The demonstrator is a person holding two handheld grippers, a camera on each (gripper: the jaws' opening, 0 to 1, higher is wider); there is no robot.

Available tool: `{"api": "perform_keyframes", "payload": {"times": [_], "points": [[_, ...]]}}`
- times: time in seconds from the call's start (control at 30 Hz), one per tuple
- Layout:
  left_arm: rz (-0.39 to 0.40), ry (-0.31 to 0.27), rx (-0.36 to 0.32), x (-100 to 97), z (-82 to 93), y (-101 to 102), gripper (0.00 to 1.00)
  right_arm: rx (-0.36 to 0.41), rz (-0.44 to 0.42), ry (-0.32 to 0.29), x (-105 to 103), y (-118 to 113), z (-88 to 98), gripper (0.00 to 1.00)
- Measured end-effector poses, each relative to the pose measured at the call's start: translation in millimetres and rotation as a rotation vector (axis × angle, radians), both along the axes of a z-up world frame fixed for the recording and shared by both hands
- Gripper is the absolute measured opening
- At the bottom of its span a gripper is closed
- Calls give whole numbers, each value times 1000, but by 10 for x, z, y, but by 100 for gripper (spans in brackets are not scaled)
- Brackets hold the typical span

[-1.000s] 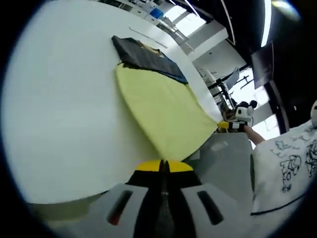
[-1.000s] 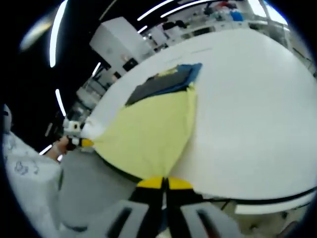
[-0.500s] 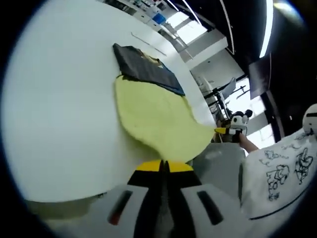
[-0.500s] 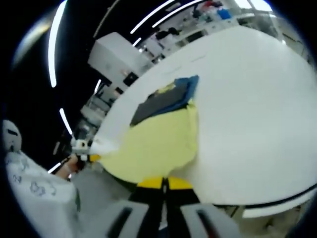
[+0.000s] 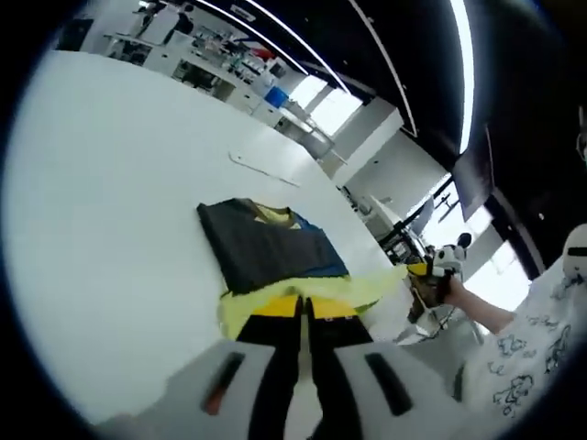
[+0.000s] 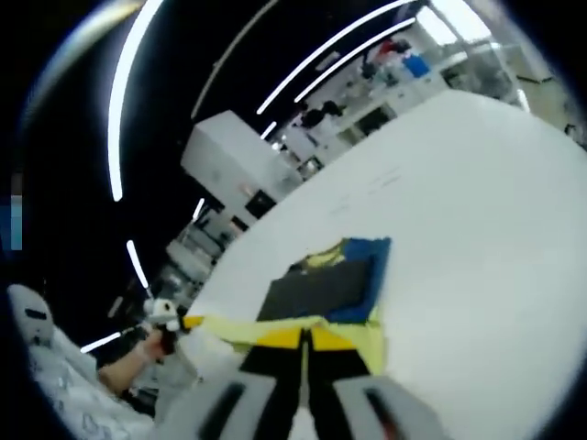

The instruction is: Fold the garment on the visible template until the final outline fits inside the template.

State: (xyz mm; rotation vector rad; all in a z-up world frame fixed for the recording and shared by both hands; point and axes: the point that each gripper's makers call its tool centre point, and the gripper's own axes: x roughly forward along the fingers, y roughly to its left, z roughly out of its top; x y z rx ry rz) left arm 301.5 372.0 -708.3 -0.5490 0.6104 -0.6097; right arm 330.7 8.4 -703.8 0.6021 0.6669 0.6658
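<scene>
Pinching the yellow garment (image 5: 367, 295) edge, both grippers' fingers (image 5: 275, 316) hold it stretched between.

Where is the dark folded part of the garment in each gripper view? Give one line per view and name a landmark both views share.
Left gripper view: the dark folded part lies just left of centre on the white table, beyond the jaws.
Right gripper view: the dark folded part sits at centre, just above the jaws.
Shared landmark: the yellow fabric stretched between both grippers.
</scene>
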Motion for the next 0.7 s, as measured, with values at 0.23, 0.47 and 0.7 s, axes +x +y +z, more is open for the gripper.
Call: {"api": "perform_keyframes", "payload": {"times": [0.23,0.47,0.7], "points": [[49,-48,29,507,-12,17,0,-43,-31,-42,483,95,16,0],[103,-51,39,913,-78,89,0,-142,-63,-91,949,101,-27,0],[143,-49,54,1233,-168,134,0,-160,-91,-121,1340,206,-47,0]]}}
